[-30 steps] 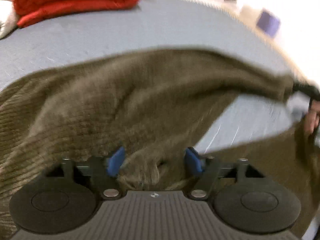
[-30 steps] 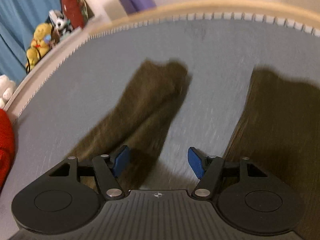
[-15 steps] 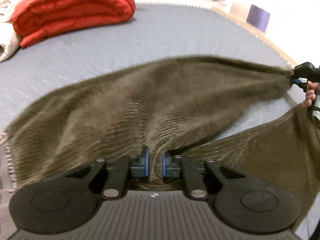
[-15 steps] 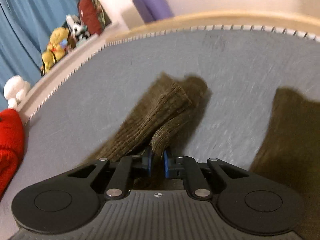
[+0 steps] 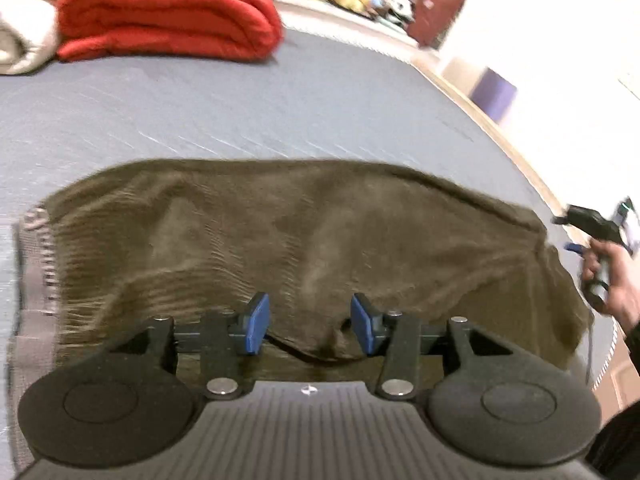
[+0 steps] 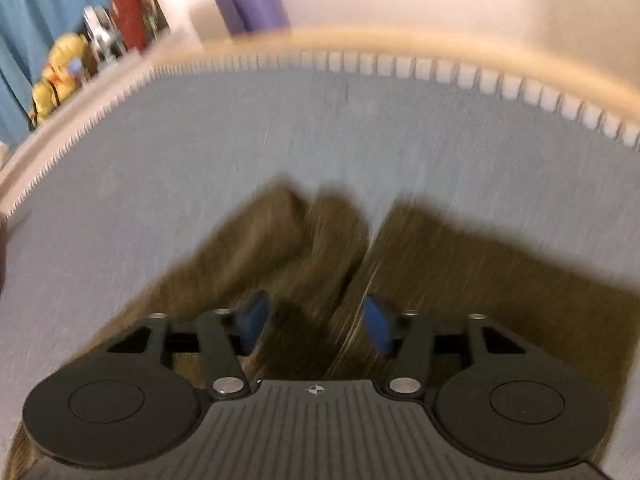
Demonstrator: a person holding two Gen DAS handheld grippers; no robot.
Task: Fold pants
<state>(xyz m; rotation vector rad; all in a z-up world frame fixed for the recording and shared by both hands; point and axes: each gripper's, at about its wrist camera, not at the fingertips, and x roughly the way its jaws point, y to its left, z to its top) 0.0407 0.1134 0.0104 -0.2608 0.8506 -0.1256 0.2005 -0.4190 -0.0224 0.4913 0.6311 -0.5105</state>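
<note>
Your olive ribbed-corduroy pants point(image 5: 304, 240) lie folded flat on the grey bed point(image 5: 280, 100), near its front edge. Your left gripper point(image 5: 306, 326) and right gripper point(image 6: 316, 326) hover above, jaws opening, gripping nothing.

Bare grey bed surface point(image 5: 280, 104): open across frame centre, left wrist view; red folded blanket point(image 5: 168, 12) blocks upper left; brown pants point(image 5: 300, 240) cover lower half
</note>
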